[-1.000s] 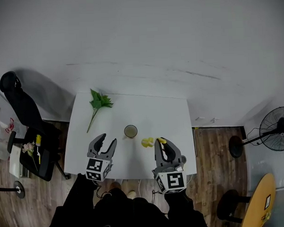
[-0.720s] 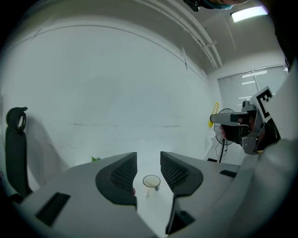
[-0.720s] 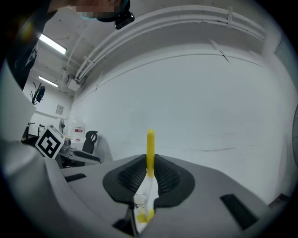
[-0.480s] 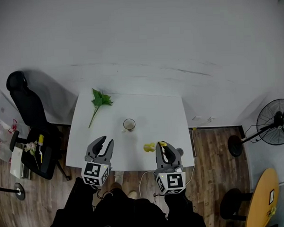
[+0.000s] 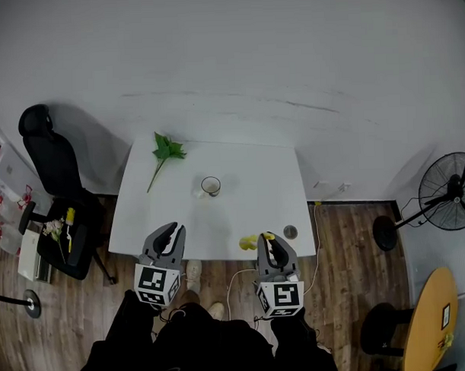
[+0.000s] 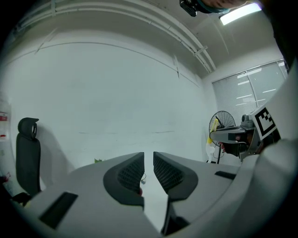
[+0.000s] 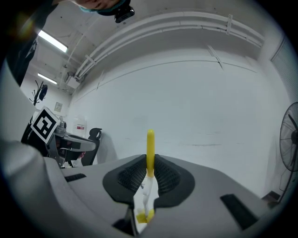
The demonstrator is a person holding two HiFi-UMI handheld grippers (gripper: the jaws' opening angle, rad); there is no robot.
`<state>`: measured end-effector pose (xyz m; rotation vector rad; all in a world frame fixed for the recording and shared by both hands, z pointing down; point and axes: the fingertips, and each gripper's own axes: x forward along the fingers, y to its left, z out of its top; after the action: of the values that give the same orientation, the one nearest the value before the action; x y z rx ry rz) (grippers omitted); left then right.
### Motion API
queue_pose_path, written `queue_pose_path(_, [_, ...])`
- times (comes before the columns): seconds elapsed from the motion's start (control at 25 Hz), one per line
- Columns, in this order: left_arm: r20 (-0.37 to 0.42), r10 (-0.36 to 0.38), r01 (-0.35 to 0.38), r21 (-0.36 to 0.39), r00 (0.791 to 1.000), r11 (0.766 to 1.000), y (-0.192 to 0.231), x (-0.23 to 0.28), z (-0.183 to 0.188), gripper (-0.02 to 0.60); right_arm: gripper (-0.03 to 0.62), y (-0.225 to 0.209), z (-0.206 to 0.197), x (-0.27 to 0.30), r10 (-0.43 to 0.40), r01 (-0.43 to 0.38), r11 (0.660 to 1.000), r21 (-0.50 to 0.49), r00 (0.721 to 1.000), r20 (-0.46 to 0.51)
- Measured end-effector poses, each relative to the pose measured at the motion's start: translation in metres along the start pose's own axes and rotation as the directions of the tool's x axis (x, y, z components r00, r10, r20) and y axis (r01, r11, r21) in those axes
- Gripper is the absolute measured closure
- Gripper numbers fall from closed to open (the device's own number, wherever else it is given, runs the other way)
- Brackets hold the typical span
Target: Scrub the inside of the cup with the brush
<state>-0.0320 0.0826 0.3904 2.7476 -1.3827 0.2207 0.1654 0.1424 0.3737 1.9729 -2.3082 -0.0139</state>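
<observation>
Nearest to the person, the left gripper (image 5: pixel 174 229) was empty: its jaws had just been closing and stood a narrow slit apart, with nothing between the pads. The right gripper (image 5: pixel 268 239) had its jaws clamped on the brush (image 7: pixel 150 148), whose yellow handle rose straight up out of the pads. From above, its yellow head stuck out to the left of those jaws, toward the other gripper.

Both pairs of jaws hung at the near edge of the table (image 5: pixel 248 195), over the wooden floor rather than over the top. A small round grey thing (image 5: pixel 290 232) lay just right of the right jaws.

The cup (image 5: pixel 210 186) stood upright farther on, ahead of the gap between the two pairs of jaws and well apart from both, with nothing holding it. Beyond it, off past the left jaws, lay a leafy sprig (image 5: pixel 164 154).

To my eye no scrubbing was in hand. The next move would call for the left jaws to open and steady the cup, and the brush head to go down inside it.
</observation>
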Motion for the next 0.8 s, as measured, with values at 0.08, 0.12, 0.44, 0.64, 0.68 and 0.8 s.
queue_pose_path(0.08, [-0.003, 0.006, -0.006, 0.0, 1.0, 1.0, -0.005, -0.007, -0.002, 0.516, 0.526, 0.001, -0.004, -0.008, 0.002, -0.002, 1.0, 0.002, 1.0, -0.007])
queue_pose_path(0.12, [-0.005, 0.008, -0.008, 0.0, 1.0, 1.0, -0.008, -0.011, -0.003, 0.522, 0.526, 0.001, -0.006, -0.012, 0.003, -0.003, 1.0, 0.003, 1.0, -0.011])
queue_pose_path(0.44, [-0.015, 0.012, -0.012, 0.001, 1.0, 1.0, -0.026, -0.031, -0.009, 0.543, 0.526, 0.003, -0.021, -0.037, 0.009, -0.009, 1.0, 0.014, 0.999, -0.032])
queue_pose_path(0.64, [-0.017, 0.017, -0.016, 0.006, 1.0, 1.0, -0.029, -0.035, -0.009, 0.543, 0.526, 0.003, -0.022, -0.04, 0.011, -0.011, 1.0, 0.018, 1.0, -0.029])
queue_pose_path(0.68, [-0.015, 0.017, -0.017, 0.007, 1.0, 1.0, -0.028, -0.036, -0.009, 0.543, 0.526, 0.004, -0.022, -0.041, 0.011, -0.011, 1.0, 0.018, 1.0, -0.026])
queue_pose_path(0.8, [-0.012, 0.017, -0.017, 0.009, 1.0, 1.0, -0.029, -0.037, -0.008, 0.543, 0.528, 0.005, -0.02, -0.041, 0.016, -0.015, 1.0, 0.014, 1.0, -0.022])
